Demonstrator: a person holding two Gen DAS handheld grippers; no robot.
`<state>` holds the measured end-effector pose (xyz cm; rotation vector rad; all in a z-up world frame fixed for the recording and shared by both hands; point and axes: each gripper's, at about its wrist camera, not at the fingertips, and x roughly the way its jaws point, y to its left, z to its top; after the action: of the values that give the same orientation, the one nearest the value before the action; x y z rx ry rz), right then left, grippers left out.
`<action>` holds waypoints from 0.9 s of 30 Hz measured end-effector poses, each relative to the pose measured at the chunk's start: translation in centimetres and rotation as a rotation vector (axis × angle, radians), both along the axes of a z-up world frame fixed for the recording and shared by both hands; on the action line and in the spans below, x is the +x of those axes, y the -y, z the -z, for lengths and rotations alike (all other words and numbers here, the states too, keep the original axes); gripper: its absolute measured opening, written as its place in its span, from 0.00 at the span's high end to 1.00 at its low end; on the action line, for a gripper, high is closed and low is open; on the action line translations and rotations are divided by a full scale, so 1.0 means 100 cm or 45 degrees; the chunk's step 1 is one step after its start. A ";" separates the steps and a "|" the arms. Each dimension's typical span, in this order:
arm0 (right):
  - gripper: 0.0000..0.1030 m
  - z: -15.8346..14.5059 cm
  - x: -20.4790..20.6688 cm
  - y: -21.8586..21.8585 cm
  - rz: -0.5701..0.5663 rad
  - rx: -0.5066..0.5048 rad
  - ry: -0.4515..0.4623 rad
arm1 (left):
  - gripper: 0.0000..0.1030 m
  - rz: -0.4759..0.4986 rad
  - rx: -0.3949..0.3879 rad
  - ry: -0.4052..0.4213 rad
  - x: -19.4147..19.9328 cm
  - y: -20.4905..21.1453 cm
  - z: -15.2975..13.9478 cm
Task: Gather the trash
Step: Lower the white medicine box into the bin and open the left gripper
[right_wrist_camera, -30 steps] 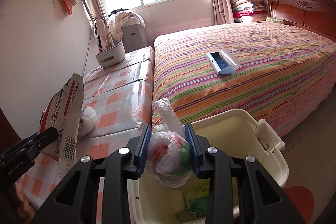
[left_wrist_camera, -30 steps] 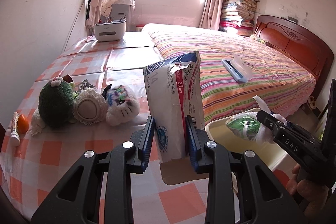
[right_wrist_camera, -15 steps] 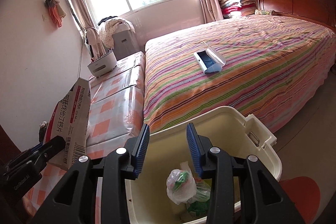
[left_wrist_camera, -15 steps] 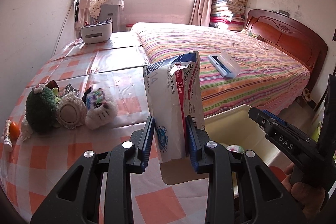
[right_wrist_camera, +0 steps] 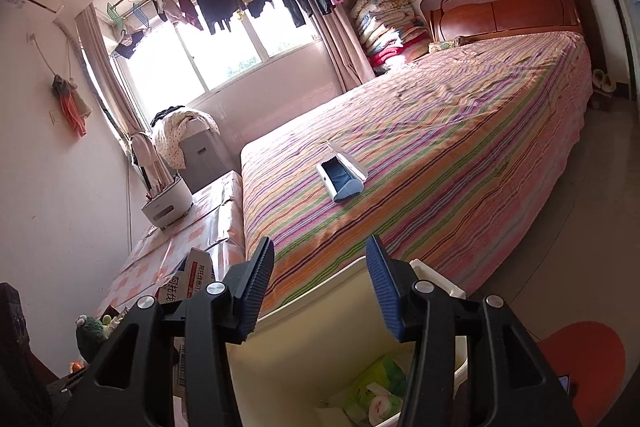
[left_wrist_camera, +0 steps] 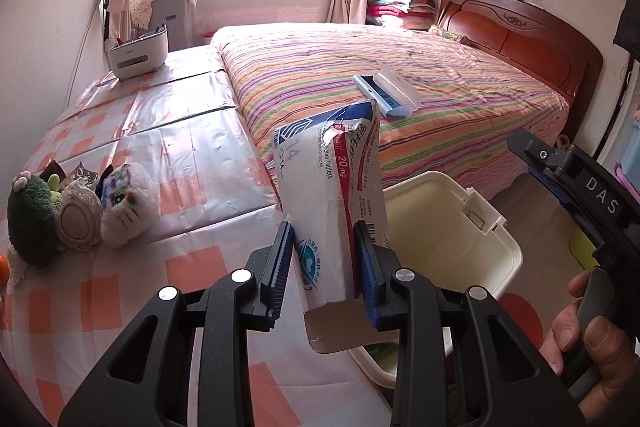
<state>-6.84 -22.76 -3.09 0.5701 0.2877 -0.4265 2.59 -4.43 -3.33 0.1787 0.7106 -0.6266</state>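
Left gripper (left_wrist_camera: 322, 259) is clamped on the flattened tablet carton (left_wrist_camera: 334, 199), held upright over the checkered table (left_wrist_camera: 100, 291) edge, just beside the cream bin (left_wrist_camera: 496, 227). Right gripper (right_wrist_camera: 318, 291) has its jaws opening with nothing between them, above the bin's open top. Bagged trash (right_wrist_camera: 374, 393) lies at the bin bottom. 3 plush toys (left_wrist_camera: 76, 211) sit on the table's left side. Beyond the bin is the striped bed (left_wrist_camera: 400, 83), with a blue-and-white case (left_wrist_camera: 390, 95) lying on it.

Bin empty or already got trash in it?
Not empty: the bin holds green-and-white wrappers at its bottom, seen in the right wrist view.
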 end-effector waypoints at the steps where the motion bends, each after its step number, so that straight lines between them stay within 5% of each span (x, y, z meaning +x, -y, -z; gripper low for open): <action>1: 0.53 -0.001 -0.002 0.002 0.014 0.001 0.008 | 0.70 0.010 0.006 -0.008 0.001 0.004 0.002; 27: 0.52 -0.001 -0.013 0.012 0.089 0.010 0.050 | 0.66 0.135 0.040 -0.038 0.000 0.042 0.009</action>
<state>-8.10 -23.95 -2.96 0.5969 0.2326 -0.4810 2.64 -8.66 -4.28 0.2373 0.7432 -0.7207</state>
